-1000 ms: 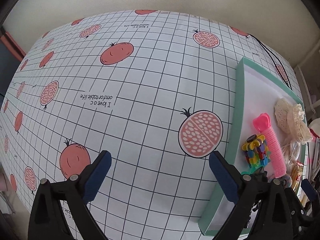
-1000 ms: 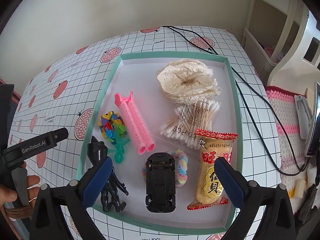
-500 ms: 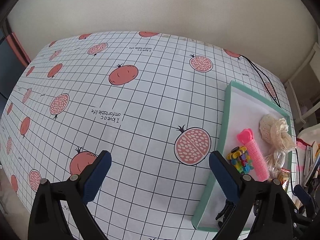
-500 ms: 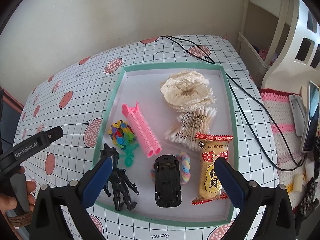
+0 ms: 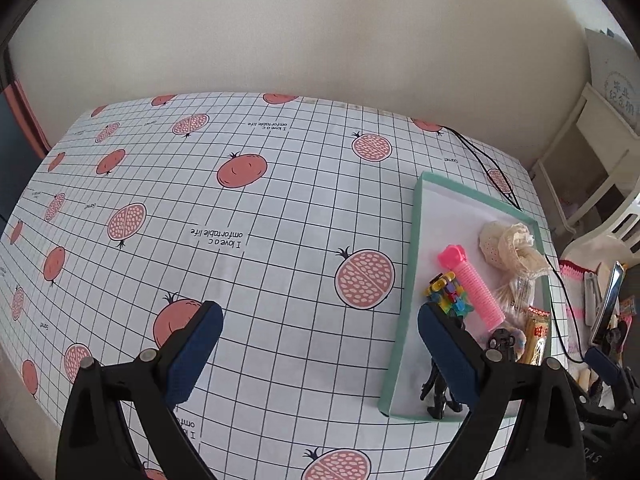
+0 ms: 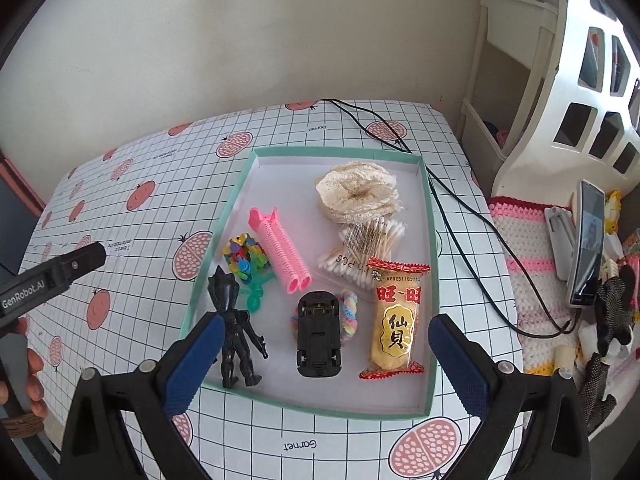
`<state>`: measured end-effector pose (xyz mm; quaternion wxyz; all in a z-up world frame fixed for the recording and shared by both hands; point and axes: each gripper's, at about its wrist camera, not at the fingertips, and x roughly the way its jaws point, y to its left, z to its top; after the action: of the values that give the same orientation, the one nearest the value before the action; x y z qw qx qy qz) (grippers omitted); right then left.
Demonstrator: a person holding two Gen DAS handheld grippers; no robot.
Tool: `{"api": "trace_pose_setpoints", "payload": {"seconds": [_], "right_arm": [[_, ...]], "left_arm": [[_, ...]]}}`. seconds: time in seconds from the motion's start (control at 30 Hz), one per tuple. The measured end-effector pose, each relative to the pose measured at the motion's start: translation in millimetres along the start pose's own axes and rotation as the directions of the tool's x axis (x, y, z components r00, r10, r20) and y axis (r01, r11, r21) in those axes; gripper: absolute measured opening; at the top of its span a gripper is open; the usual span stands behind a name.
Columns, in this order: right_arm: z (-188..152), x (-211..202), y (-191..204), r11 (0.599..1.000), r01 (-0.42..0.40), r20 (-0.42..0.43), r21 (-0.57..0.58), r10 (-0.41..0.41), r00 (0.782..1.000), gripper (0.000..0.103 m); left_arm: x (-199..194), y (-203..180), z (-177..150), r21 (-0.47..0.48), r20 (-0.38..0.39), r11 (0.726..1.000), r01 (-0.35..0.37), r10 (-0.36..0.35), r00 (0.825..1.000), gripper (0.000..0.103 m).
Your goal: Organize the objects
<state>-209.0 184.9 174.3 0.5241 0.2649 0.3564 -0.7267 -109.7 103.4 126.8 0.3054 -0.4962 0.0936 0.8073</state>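
Observation:
A teal-rimmed tray [image 6: 431, 280] lies on the table and holds a black figure [image 6: 234, 320], a black toy car [image 6: 319, 330], a pastel hair tie [image 6: 350, 314], a rice cracker packet [image 6: 396, 322], cotton swabs [image 6: 366, 246], a pink hair roller [image 6: 280, 250], coloured clips [image 6: 242, 256] and a cream lace scrunchie [image 6: 356, 192]. My right gripper [image 6: 324, 360] hangs open above the tray's near end. My left gripper [image 5: 320, 352] is open over bare tablecloth, with the tray [image 5: 412, 264] to its right. Neither holds anything.
The tablecloth [image 5: 240, 240] is a white grid with pomegranate prints. A black cable [image 6: 460, 232] runs along the tray's right side to a phone [image 6: 588, 240] on a pink crocheted cover. White furniture [image 6: 560, 80] stands at the right. A hand [image 6: 24, 376] holds the left gripper.
Both grippers have pulled back and risen, so the tray and table look smaller and farther. Both stay open. The objects in the tray have not moved.

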Motion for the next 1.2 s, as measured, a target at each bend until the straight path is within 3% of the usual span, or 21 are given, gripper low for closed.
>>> {"api": "trace_pose_setpoints", "payload": {"seconds": [0.3,0.53,0.73,0.93,1.2], "right_arm": [[-56,10,-5,1.0,-0.022,0.008,-0.004,0.022,1.0,0.103],[-94,19,-9,0.999,0.011,0.017,-0.048,-0.011,1.0,0.103],[-108,31,-14,0.998,0.029,0.003,-0.05,-0.029,1.0,0.103],[-117,40,-19,0.997,0.049,0.005,-0.055,-0.049,0.999,0.103],[-122,54,-25,0.997,0.067,-0.001,-0.041,-0.067,0.998,0.103]], "left_arm": [[14,30,-49,0.055,0.021,0.998,0.014,-0.015,1.0,0.098],[19,51,-88,0.112,0.088,0.994,-0.011,0.001,0.996,0.098],[26,70,-95,0.068,0.082,0.998,0.01,-0.016,0.997,0.098],[40,67,-113,0.145,0.078,0.989,-0.019,0.008,0.997,0.098],[50,70,-124,0.166,0.088,0.985,-0.038,0.024,0.996,0.098]]}}
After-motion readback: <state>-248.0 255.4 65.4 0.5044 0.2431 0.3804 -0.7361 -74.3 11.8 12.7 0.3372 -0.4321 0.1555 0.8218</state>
